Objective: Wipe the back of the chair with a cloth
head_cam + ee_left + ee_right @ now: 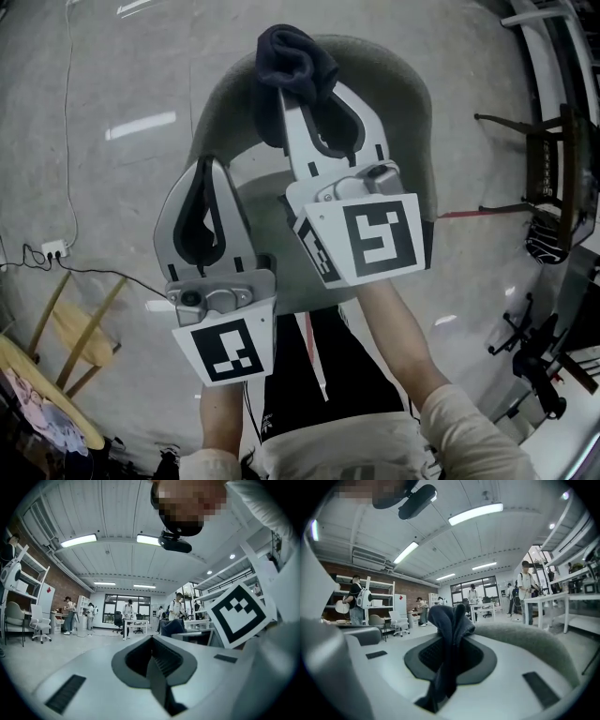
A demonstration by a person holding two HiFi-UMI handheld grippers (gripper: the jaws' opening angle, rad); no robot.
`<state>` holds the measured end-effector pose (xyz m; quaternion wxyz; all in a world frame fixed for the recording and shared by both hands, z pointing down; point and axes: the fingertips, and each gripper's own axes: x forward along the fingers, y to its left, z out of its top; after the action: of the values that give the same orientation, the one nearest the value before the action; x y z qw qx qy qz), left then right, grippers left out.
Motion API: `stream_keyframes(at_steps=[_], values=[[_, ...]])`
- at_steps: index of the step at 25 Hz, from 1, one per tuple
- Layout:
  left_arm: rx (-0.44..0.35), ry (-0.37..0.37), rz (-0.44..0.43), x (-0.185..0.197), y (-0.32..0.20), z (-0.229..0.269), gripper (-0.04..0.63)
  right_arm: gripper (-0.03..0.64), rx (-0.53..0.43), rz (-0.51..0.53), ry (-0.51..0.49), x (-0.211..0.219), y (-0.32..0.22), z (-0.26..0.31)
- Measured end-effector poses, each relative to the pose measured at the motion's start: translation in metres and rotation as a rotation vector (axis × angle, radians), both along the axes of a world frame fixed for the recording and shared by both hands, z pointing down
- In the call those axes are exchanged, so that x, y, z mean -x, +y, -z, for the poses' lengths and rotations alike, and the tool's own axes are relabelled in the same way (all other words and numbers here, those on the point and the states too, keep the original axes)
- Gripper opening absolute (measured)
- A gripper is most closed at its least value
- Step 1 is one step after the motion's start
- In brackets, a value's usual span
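Dark navy cloth (295, 61), bunched and folded over, is gripped between the clenched jaws of the right gripper (312, 101); in the right gripper view the cloth (450, 620) is seen standing up out of the right gripper (449, 654) and trailing down between the ribbed pads towards the camera. The cloth is held at the far top edge of the chair back (412, 112), a grey-green curved, upholstered shell; whether fabric and backrest actually touch cannot be told. The same chair back (529, 641) is shown curving away just to the right of the cloth in the right gripper view. The left gripper (208, 169) is held nearer and to the left, beside the left edge of the backrest, jaws pressed together with nothing between them, as confirmed in the left gripper view (152, 657). Each gripper is carried by a bare forearm, and a marker cube (380, 236) is mounted on the right one. The grey chair seat (272, 202) is partly covered by both tools. A pale polished floor (112, 84) is recorded all around. A wooden stool (80, 333) is noted at the near left, a white power strip (52, 249) with a cable just beyond it, and a dark-framed chair (553, 178) at the far right.
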<state>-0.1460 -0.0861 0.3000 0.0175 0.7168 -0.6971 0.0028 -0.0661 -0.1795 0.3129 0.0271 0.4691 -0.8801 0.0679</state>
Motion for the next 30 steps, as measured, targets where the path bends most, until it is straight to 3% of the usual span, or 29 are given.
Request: stream_keyframes(at_steps=[8,17,24,30], values=[[-0.002,-0.001,-0.085,-0.038,-0.009,0.001,0.015,0.059,-0.008,-0.248,0.007,-0.095,-0.017,-0.001],[0.010,0.005,-0.142,-0.068,-0.013,-0.006,0.015,0.059,-0.004,-0.357,0.038,-0.150,-0.007,-0.007],[0.007,-0.008,-0.158,-0.076,-0.010,-0.009,0.015,0.060,-0.011,-0.354,0.044,-0.164,-0.001,-0.007],[0.007,-0.007,-0.087,-0.051,0.001,-0.015,0.015,0.060,-0.020,-0.200,-0.070,-0.131,0.022,0.003]])
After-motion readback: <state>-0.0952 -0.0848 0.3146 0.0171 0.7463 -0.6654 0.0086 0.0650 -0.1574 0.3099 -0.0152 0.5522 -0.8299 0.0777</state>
